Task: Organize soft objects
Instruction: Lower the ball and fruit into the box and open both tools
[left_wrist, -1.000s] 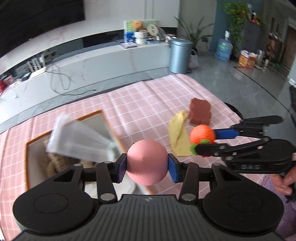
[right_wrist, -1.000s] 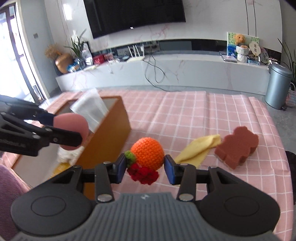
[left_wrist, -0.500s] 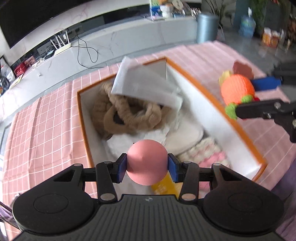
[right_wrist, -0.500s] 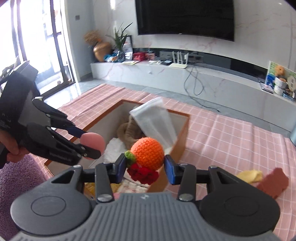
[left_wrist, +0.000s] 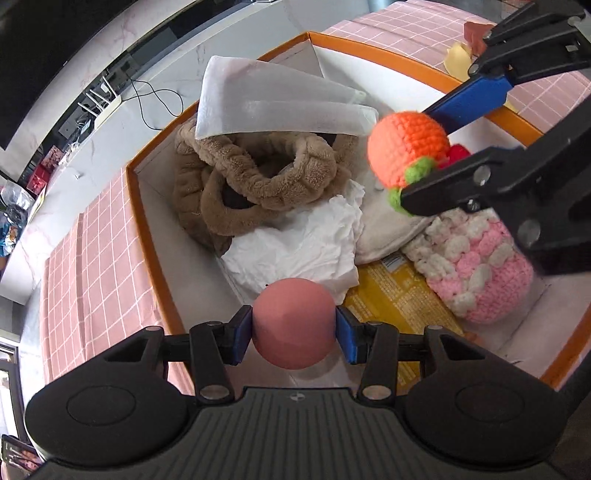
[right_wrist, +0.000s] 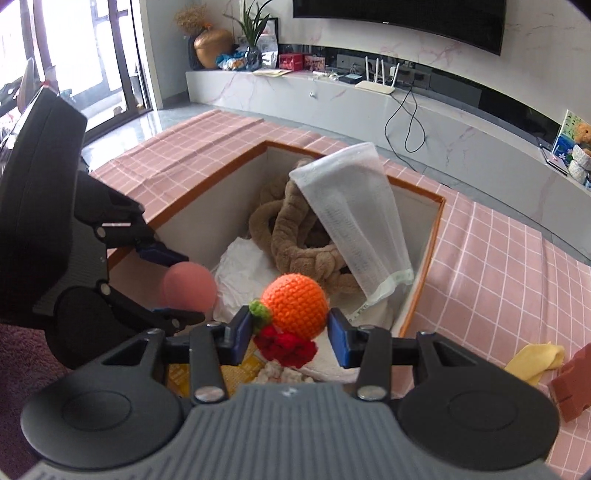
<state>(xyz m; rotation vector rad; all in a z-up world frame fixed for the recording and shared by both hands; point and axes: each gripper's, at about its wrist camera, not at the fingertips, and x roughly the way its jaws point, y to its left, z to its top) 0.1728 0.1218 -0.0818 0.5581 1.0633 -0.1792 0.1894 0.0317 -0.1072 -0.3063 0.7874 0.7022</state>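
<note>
My left gripper (left_wrist: 293, 328) is shut on a pink ball (left_wrist: 293, 323) and hangs low over the near end of an orange-rimmed box (left_wrist: 388, 61). My right gripper (right_wrist: 291, 328) is shut on a crocheted orange toy (right_wrist: 295, 310) with green and red parts, above the box (right_wrist: 432, 266). In the left wrist view that toy (left_wrist: 406, 147) hangs at the right, over the box's contents. In the right wrist view the ball (right_wrist: 190, 282) shows at the left. Inside lie a brown plush braid (left_wrist: 258, 177), a white mesh bag (left_wrist: 269, 99), white tissue (left_wrist: 303, 243) and a pink-and-white crochet piece (left_wrist: 480, 273).
A yellow cloth (right_wrist: 535, 360) and a brown bear-shaped sponge (right_wrist: 572, 384) lie on the pink checked tablecloth (right_wrist: 498, 258) to the right of the box. A yellow packet (left_wrist: 395, 306) lies on the box floor. A purple sleeve (right_wrist: 22, 369) is at the lower left.
Both grippers have moved from the open tablecloth to above the box, each still holding its object. The left one has sunk lower towards the contents.
</note>
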